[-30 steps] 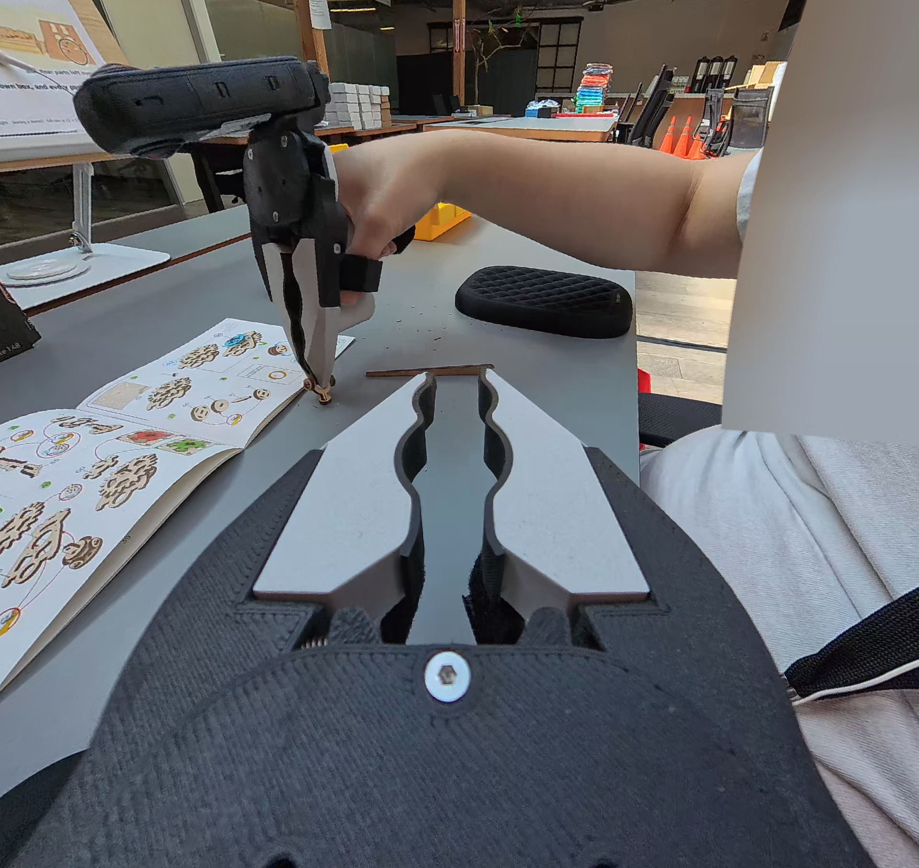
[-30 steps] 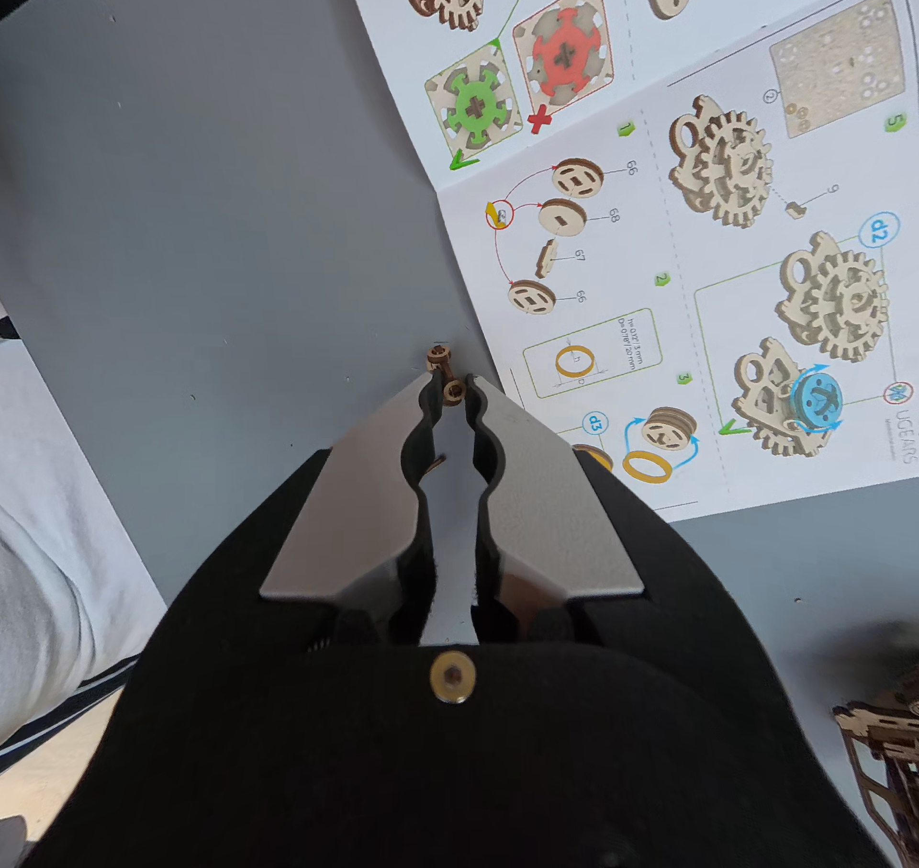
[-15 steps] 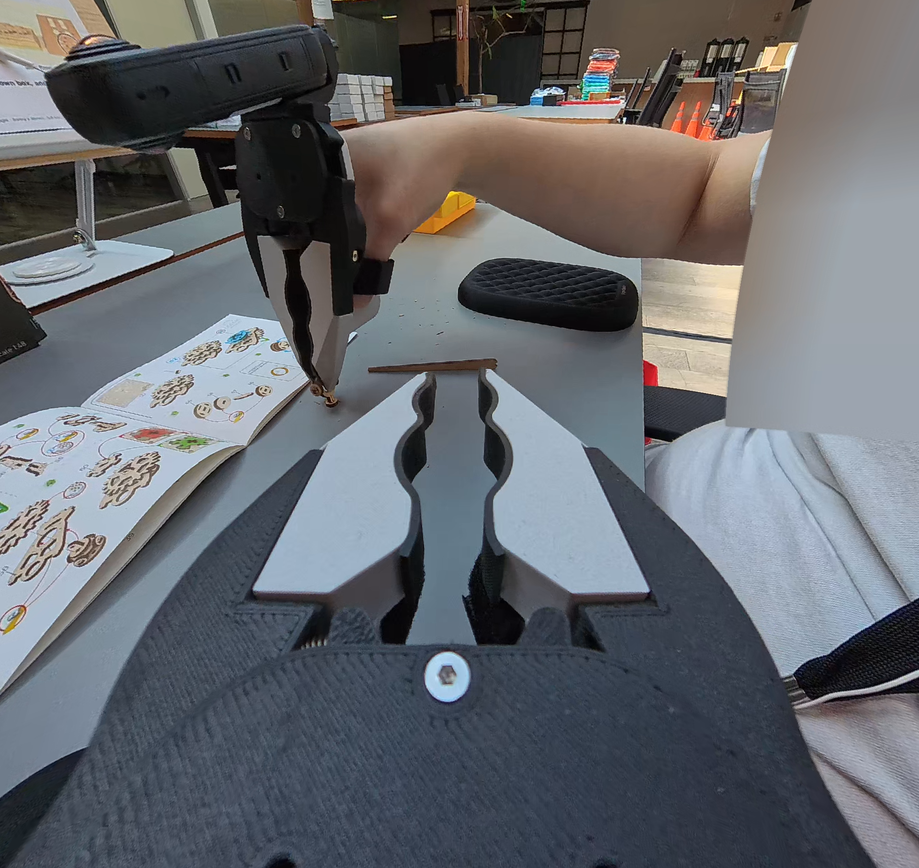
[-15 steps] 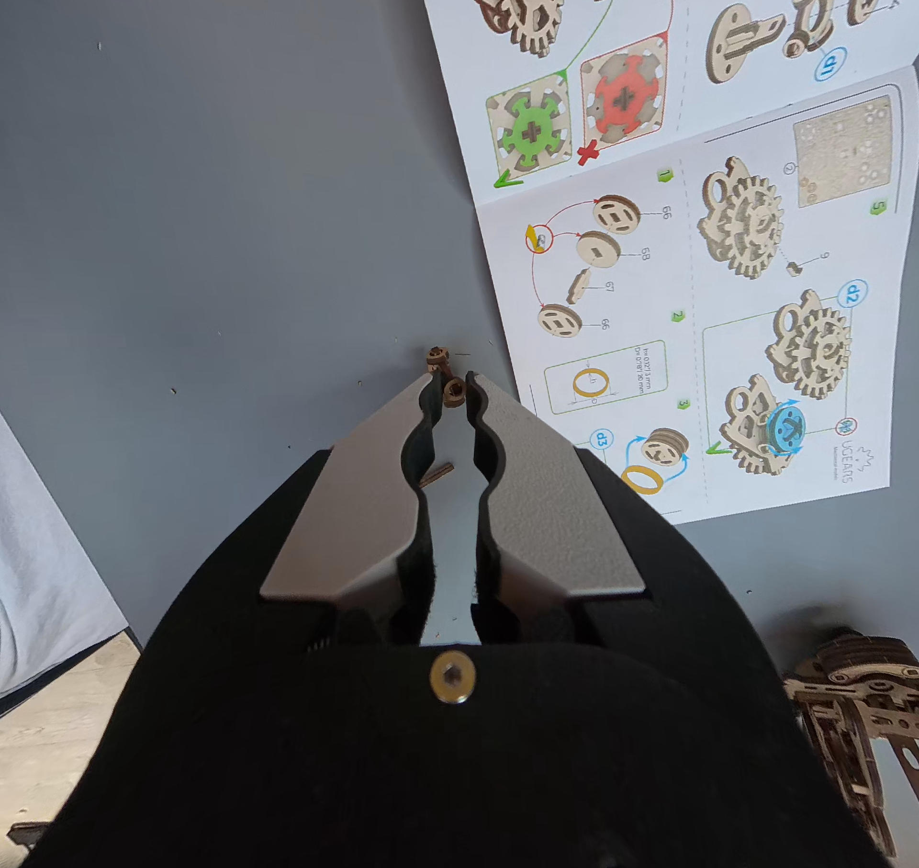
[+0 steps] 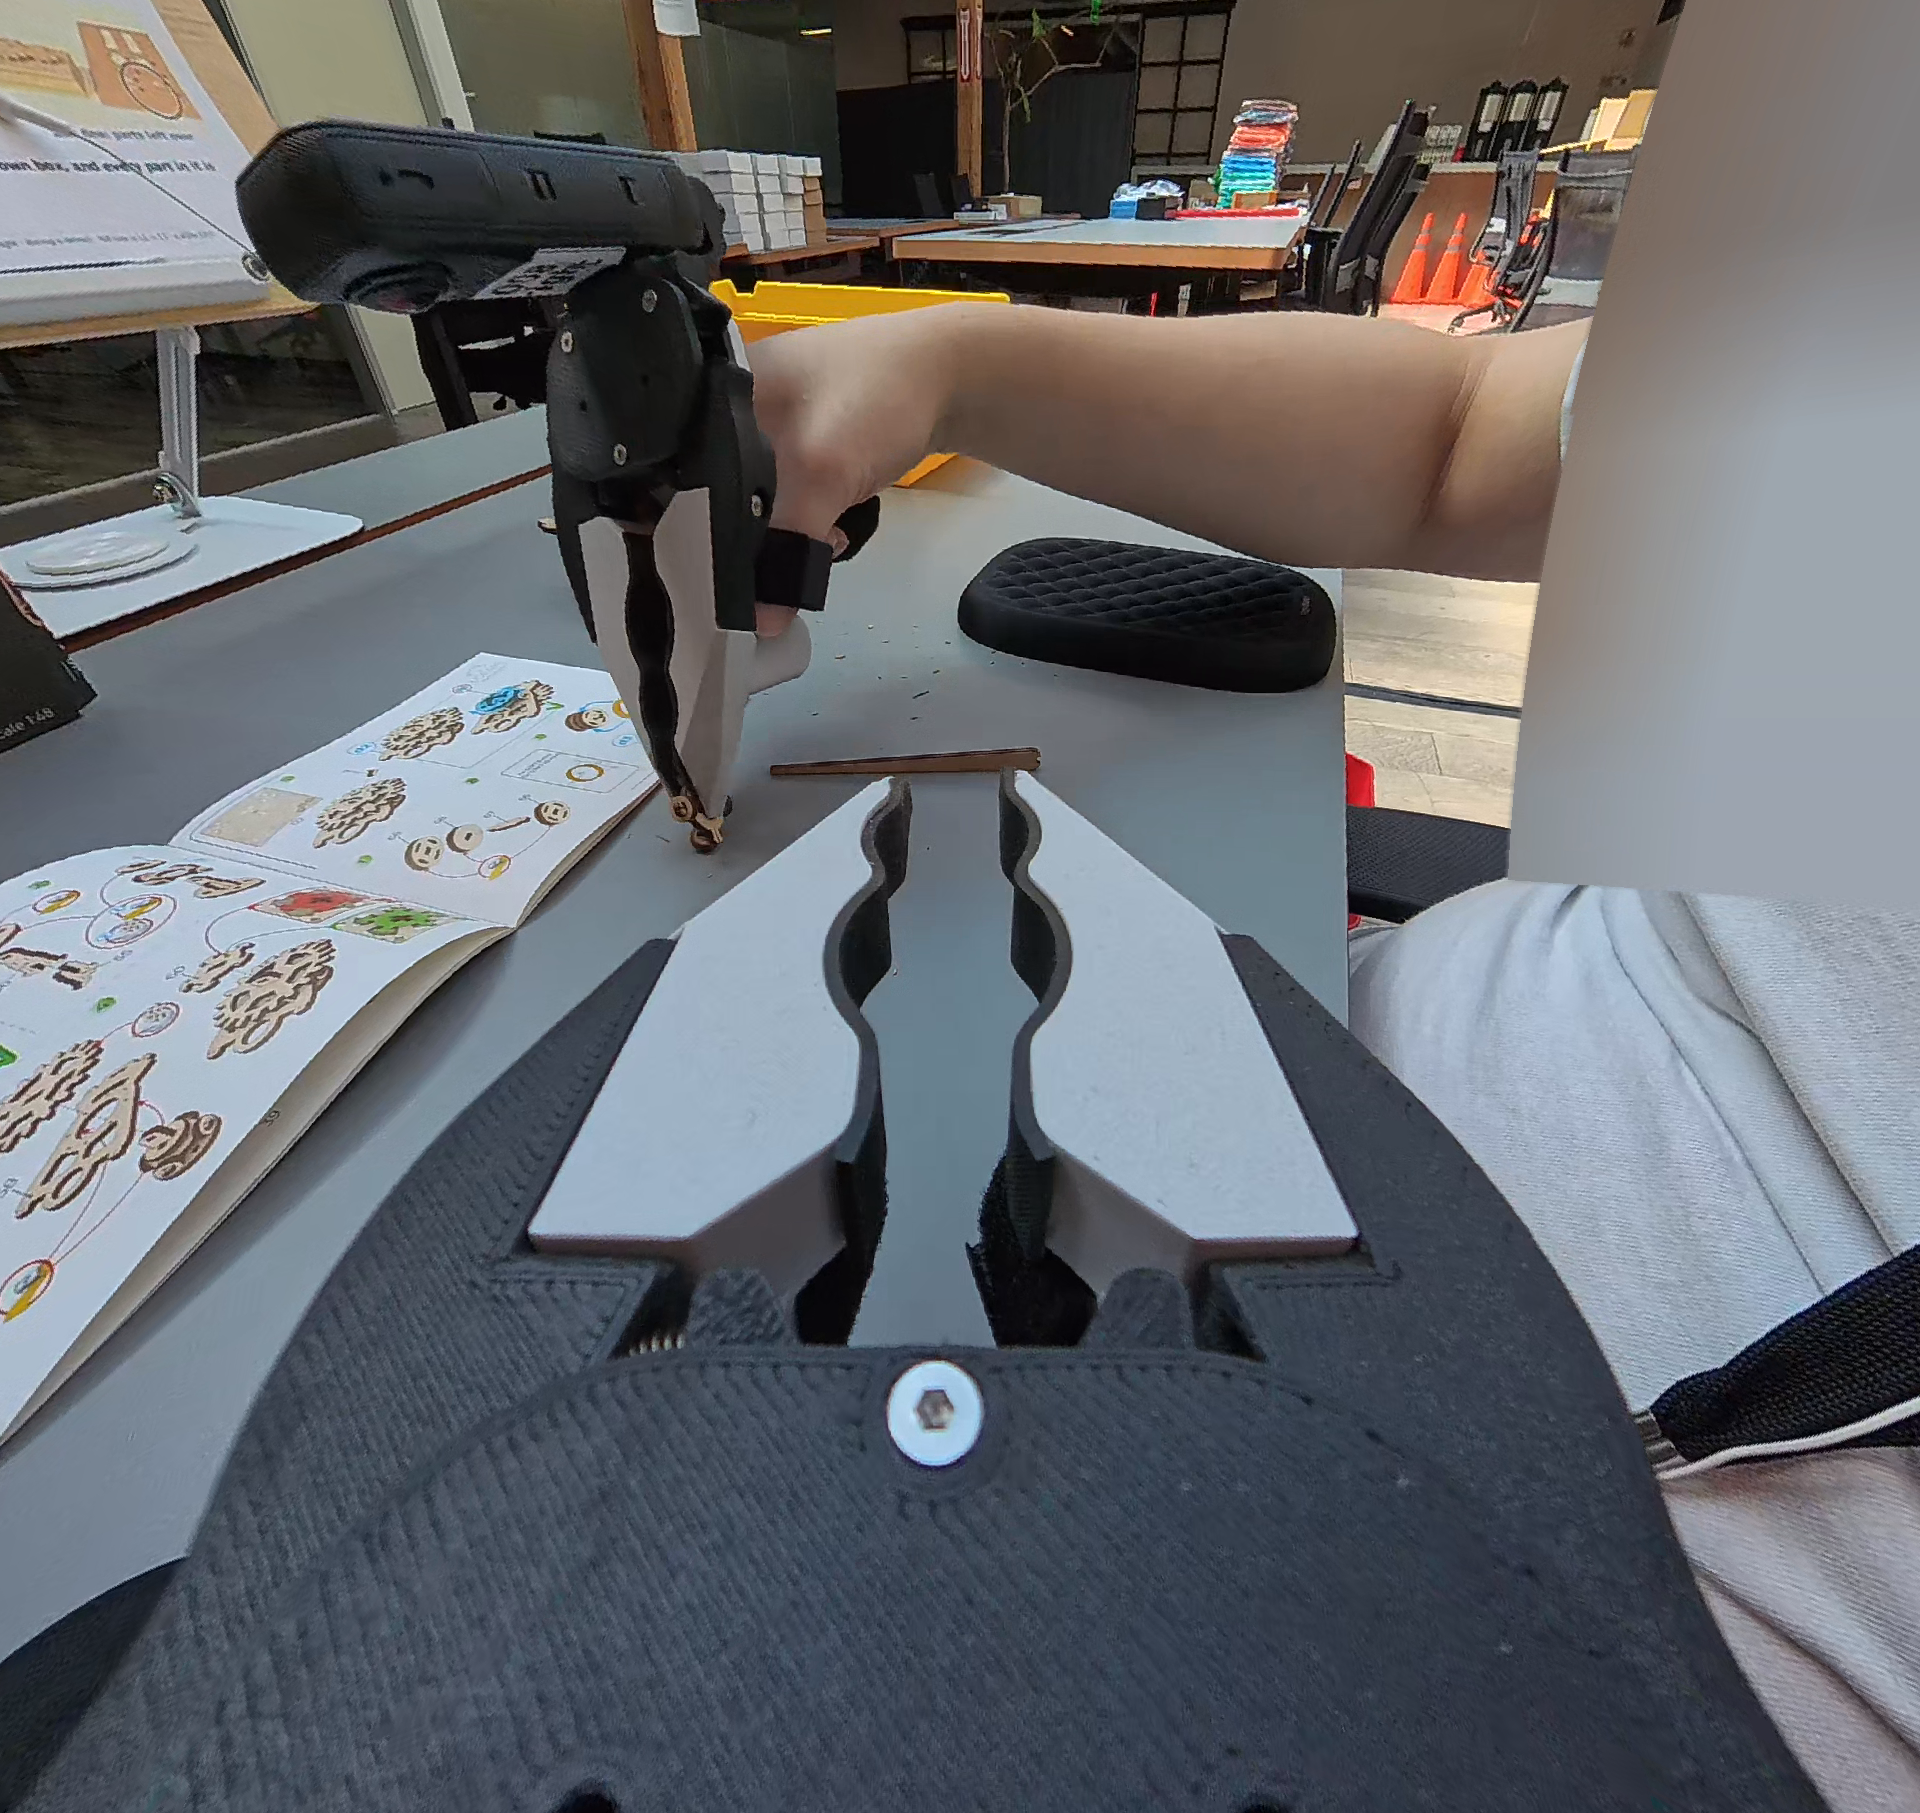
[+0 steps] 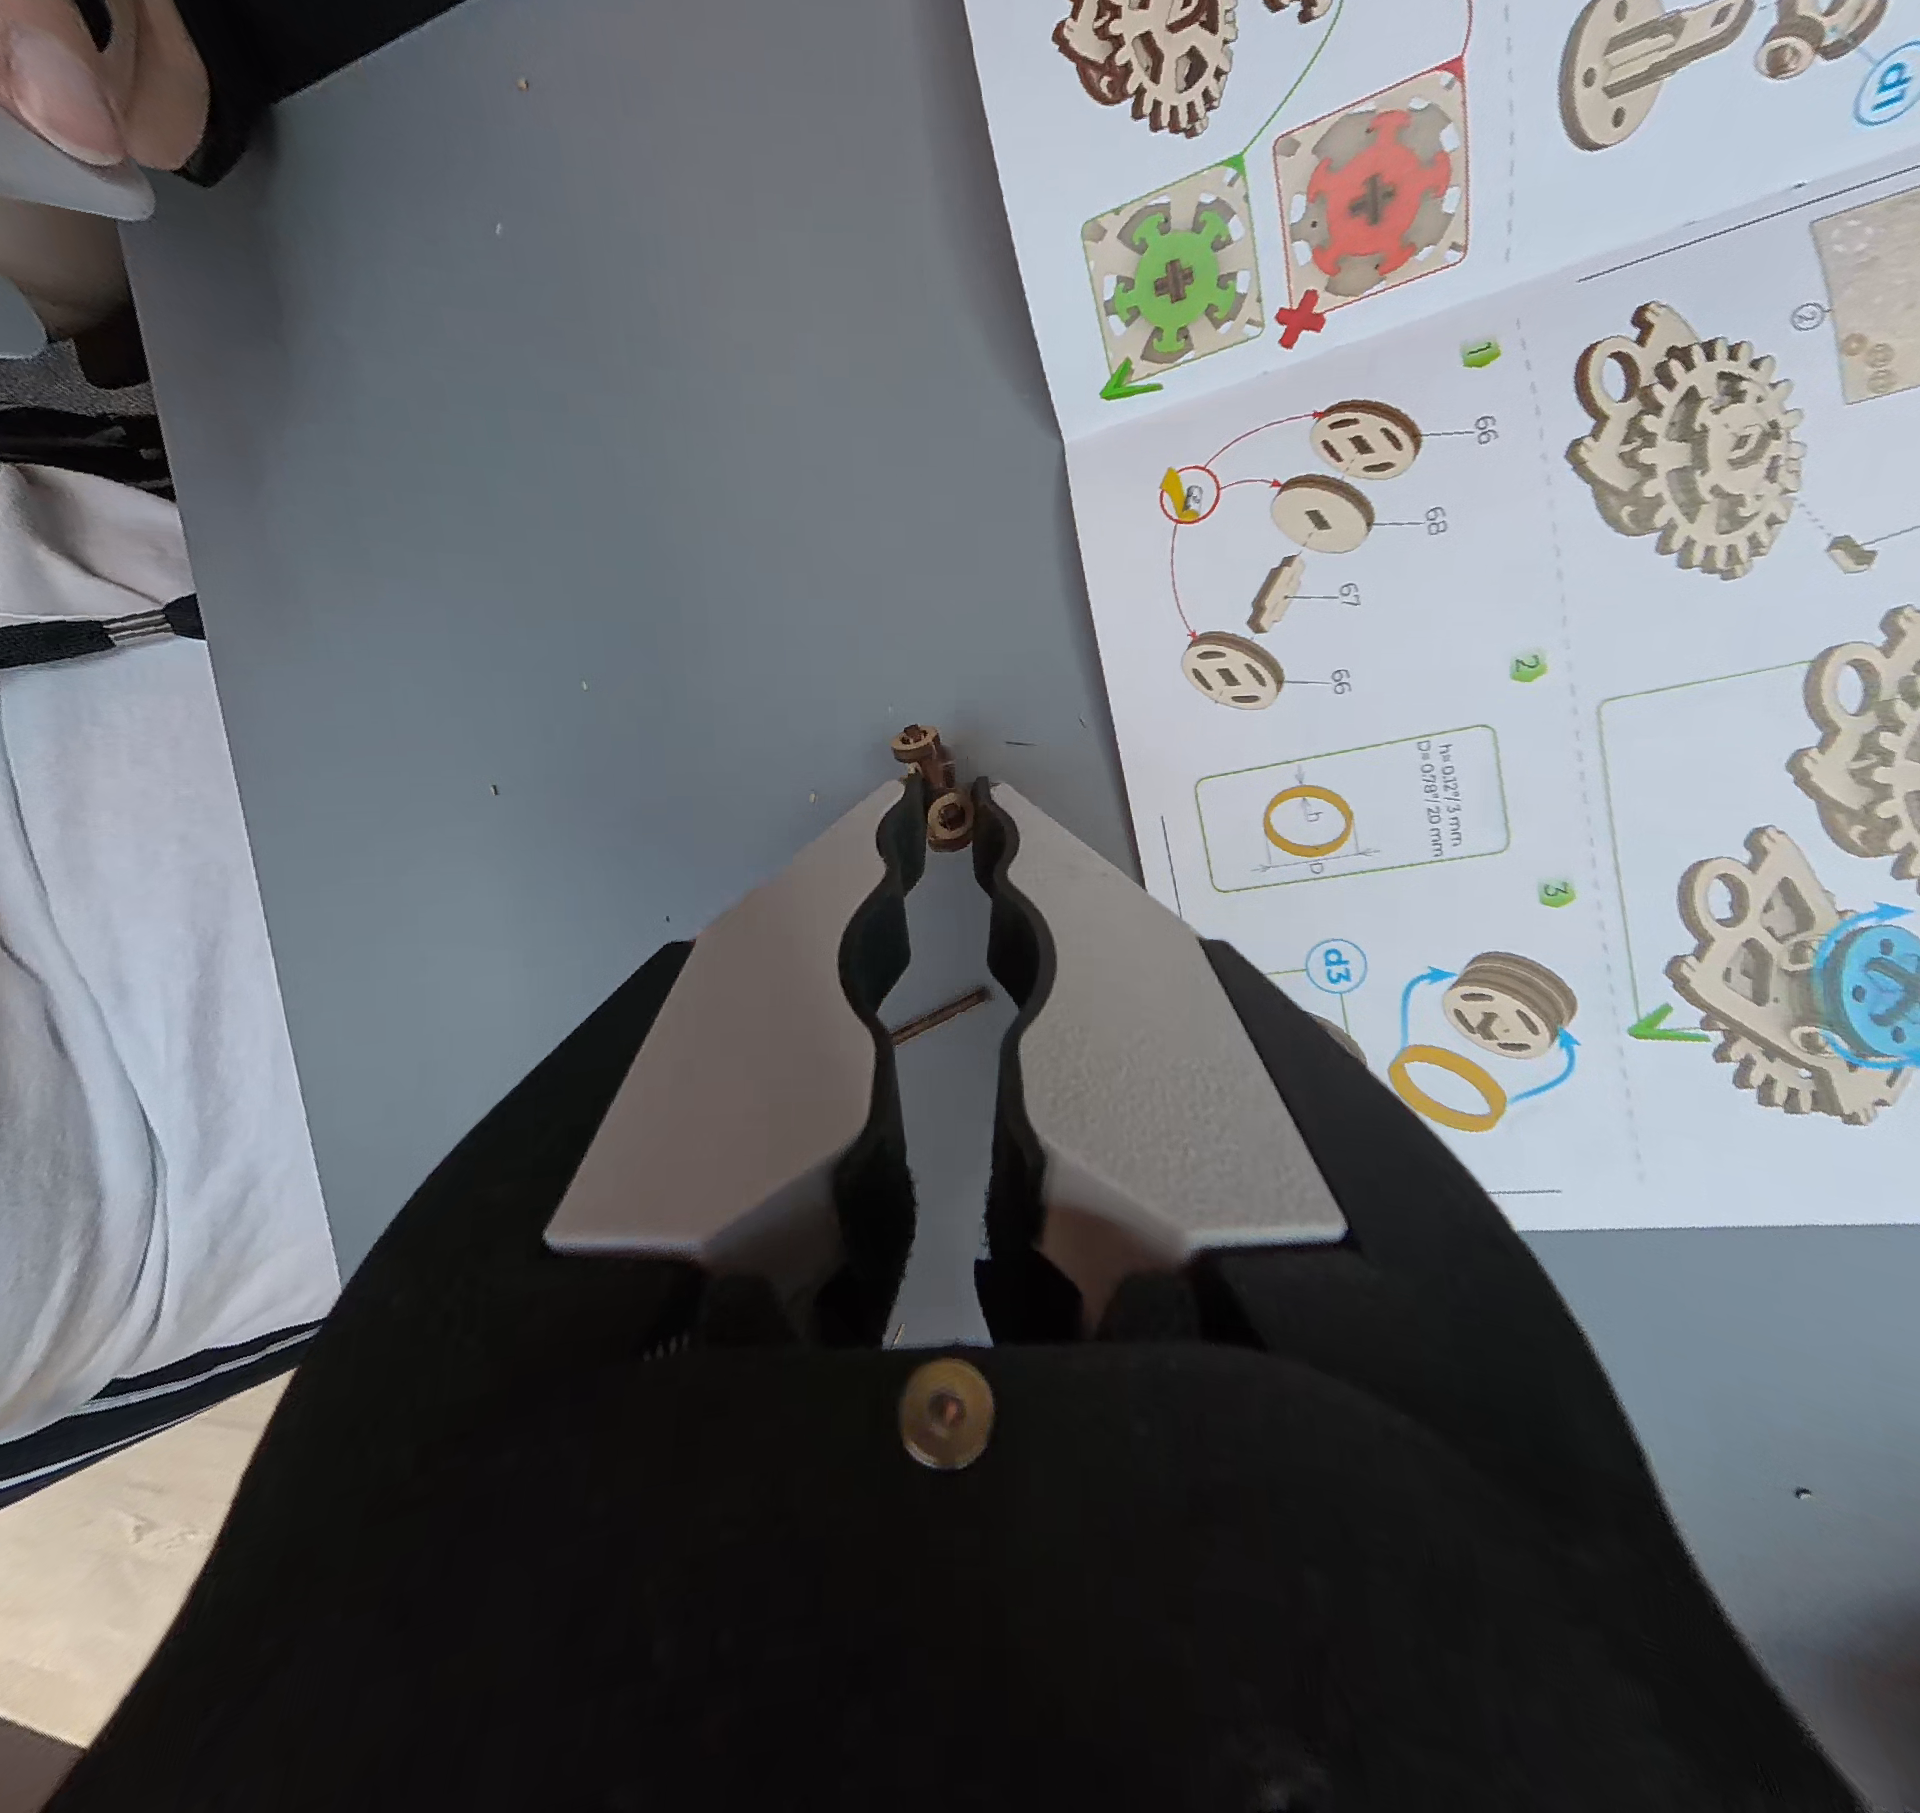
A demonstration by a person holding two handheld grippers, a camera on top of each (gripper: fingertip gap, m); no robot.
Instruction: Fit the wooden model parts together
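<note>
My right gripper [image 6: 948, 795] is shut on a small wooden part [image 6: 949, 816], two tiny discs on a short axle that sticks out past the tips. In the left wrist view the right gripper [image 5: 698, 813] points steeply down, with the part [image 5: 704, 828] at the grey table [image 5: 1143, 776] beside the booklet's edge. My left gripper [image 5: 954, 789] is open and empty, low over the table. A thin wooden stick [image 5: 904, 764] lies flat just beyond its tips. The stick also shows between the right fingers [image 6: 940, 1017].
An open instruction booklet [image 5: 260, 932] lies to the left, and shows in the right wrist view [image 6: 1455, 516]. A black padded rest [image 5: 1148, 615] sits at the far right table edge. A person's arm [image 5: 1195, 413] reaches across. The table edge [image 5: 1340, 828] is close on the right. Left tips to right tips: about 15 centimetres.
The right gripper has come closer to the table and shifted slightly, still holding the small part. The wooden model at the lower right has left its view. The left gripper has not moved.
</note>
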